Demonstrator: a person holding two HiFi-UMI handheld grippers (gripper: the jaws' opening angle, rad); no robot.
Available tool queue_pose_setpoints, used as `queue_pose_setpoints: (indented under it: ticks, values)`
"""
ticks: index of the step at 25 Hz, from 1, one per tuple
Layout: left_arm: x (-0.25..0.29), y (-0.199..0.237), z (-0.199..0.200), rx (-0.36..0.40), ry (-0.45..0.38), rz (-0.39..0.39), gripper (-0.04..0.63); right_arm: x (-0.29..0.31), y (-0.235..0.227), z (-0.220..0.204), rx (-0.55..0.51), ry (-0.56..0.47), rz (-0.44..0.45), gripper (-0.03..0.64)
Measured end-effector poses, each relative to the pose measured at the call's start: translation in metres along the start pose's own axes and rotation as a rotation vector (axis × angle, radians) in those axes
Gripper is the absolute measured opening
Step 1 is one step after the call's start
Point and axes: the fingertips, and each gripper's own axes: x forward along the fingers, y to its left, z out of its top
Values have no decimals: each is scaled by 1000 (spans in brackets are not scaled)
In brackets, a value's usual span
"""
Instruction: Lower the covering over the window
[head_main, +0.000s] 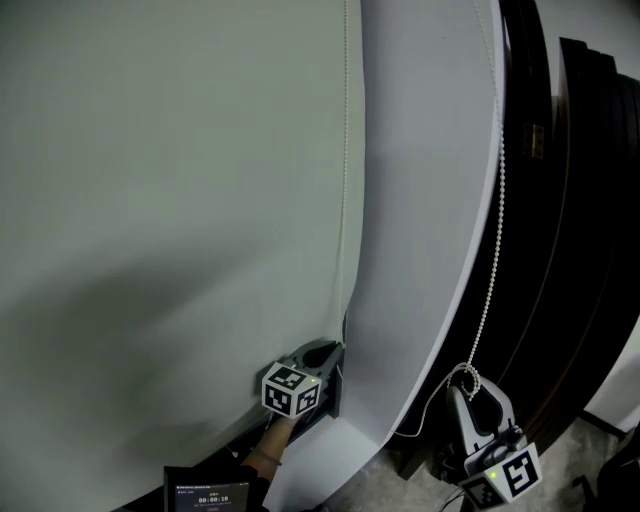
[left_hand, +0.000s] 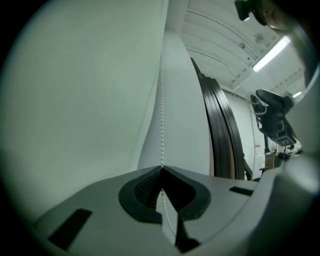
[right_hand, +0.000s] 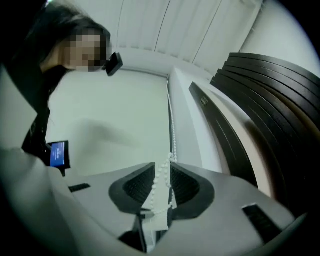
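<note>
Hanging bead chain (left_hand: 161, 115) lies pinched in left tool (left_hand: 161, 169).

Close beside bead chain (head_main: 499, 220), dark slats (head_main: 575, 200)

From here I see a white wall strip (head_main: 430, 200) running up the middle. Dark wooden panels (head_main: 570, 200) stand just beside it on the right, with grey floor (head_main: 400, 490) below. A long lamp (left_hand: 272, 54) glows on the ribbed white ceiling (left_hand: 215, 30).
</note>
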Motion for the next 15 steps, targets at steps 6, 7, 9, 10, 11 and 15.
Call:
queue_pose_setpoints:
  ticks: [6,7,9,10,11,15]
  values:
    - [-10,-2,-67,-53,123,19,2,-16,-6,27,121,-73,6,81]
    - [-13,-2,-84,-59,170,25,2,-19,-8,26,118,-68,3,81]
    - [-19,-1,-124,-92,265,40,2,-23,-13,20,116,-50,-5,81]
    - [-24,-1,-145,-116,312,47,3,-22,-13,19,121,-43,-8,81]
    - [-29,-3,-167,-136,362,51,2,-18,-11,19,132,-43,-6,81]
    - [-59,-22,-239,-207,511,58,3,-9,4,10,157,-2,45,81]
